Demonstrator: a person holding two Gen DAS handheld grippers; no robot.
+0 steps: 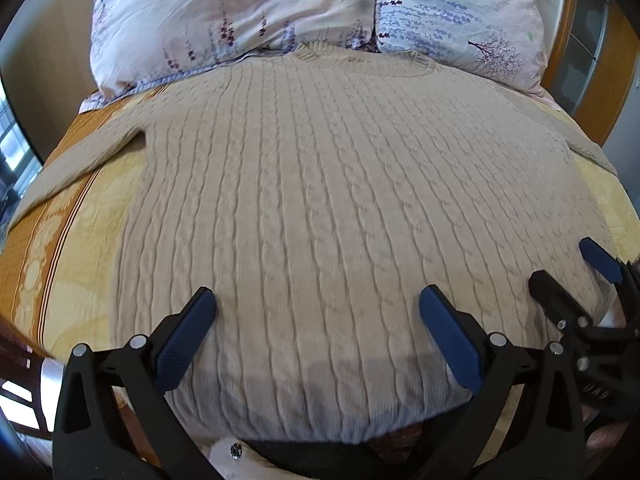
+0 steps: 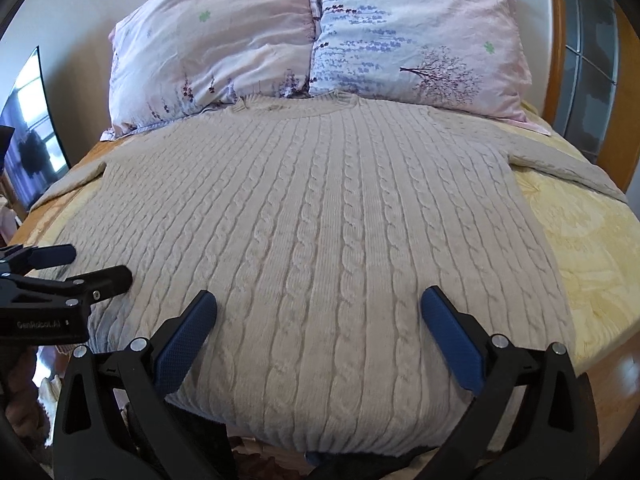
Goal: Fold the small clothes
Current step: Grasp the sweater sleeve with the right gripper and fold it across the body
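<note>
Left gripper: jaws spread wide, nothing between them. Its fingers are black plastic arms with silver pivot pins, each faced with a blue pad of fine dimpled texture. The tips are over the hem area of the sweater; contact with the knit cannot be determined.

Right gripper: same build, jaws equally wide apart, holding nothing. It sits over the hem toward the sweater's right side. Each gripper appears at the edge of the other's view, so the two are side by side.

The sweater is a beige cable-knit with raised vertical rope ribs. It lies flat, spread out on the bed, hem nearest the grippers, ribbed collar at the far end touching the pillows. Both sleeves extend outward: left sleeve runs toward the bed's left edge, right sleeve toward the right edge.

The bed cover is a yellow quilted fabric with an orange striped border.

Farthest, two soft, wrinkled pillows stand side by side, pink and pale blue with a printed blossom-tree pattern. A curved wooden headboard rises at right.
</note>
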